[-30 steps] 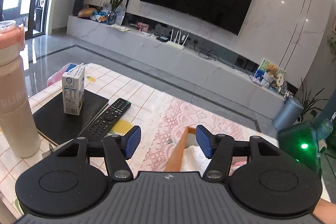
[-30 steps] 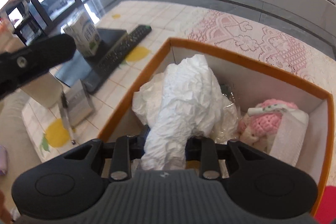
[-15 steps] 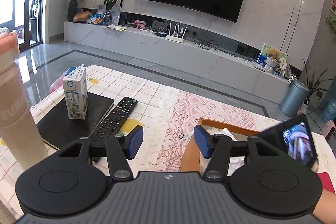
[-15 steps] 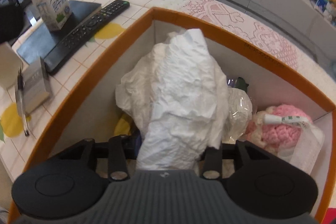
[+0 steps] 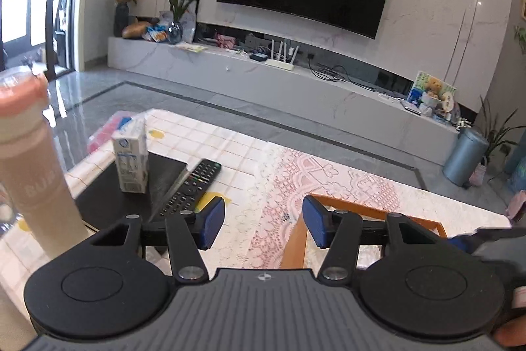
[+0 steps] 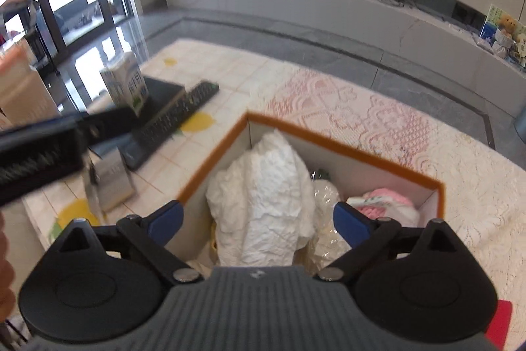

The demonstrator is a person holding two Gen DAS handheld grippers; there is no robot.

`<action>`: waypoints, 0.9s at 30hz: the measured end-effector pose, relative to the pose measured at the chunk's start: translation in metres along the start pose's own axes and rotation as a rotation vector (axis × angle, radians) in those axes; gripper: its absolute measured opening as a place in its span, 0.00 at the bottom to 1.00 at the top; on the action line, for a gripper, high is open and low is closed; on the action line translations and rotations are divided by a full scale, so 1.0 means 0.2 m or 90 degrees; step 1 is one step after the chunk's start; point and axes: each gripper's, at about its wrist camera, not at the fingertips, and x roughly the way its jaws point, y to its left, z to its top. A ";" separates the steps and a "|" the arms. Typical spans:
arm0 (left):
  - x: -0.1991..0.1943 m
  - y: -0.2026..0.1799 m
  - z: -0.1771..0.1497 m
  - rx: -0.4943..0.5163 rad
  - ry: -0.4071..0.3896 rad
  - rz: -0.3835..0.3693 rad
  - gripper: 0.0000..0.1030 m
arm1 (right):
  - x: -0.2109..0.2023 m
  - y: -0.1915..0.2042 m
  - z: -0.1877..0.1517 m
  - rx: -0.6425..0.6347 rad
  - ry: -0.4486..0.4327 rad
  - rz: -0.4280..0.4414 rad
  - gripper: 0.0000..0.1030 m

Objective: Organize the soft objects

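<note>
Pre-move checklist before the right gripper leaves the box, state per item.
1. Right gripper let go: ok. Its fingers have just been opening and stand clear of the white crumpled cloth on both sides.
2. Cloth inside the orange-rimmed box: ok, it rests against the left wall, top poking up near the rim.
3. Pink knitted item in the box, at right: ok.
4. Left gripper free: ok, open with nothing between the fingers.
5. Clearance between the two grippers: cannot tell; the left one blurs across the right view's left side.
6. More soft objects left on the table: cannot tell.
</note>
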 end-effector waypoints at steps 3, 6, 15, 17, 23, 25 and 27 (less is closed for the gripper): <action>-0.10 -0.04 0.03 -0.005 -0.028 -0.010 0.62 | -0.15 0.02 0.02 -0.008 -0.036 0.000 0.94; -0.21 -0.11 0.06 0.005 -0.055 -0.033 0.63 | -0.30 0.04 0.02 -0.038 -0.056 -0.002 0.94; -0.54 -0.43 0.03 0.082 -0.178 -0.153 0.89 | -0.87 -0.08 -0.18 0.023 -0.126 0.031 0.97; -0.57 -0.48 0.00 0.065 -0.193 -0.199 0.89 | -1.01 -0.14 -0.28 0.058 -0.167 0.037 0.97; -0.67 -0.67 -0.18 0.117 -0.240 -0.193 0.96 | -1.23 -0.28 -0.58 0.104 -0.258 -0.081 0.98; -0.68 -0.73 -0.24 0.129 -0.250 -0.160 0.96 | -1.25 -0.30 -0.66 0.107 -0.278 -0.115 0.98; -0.69 -0.77 -0.31 0.123 -0.248 -0.140 0.96 | -1.25 -0.31 -0.74 0.103 -0.289 -0.123 0.97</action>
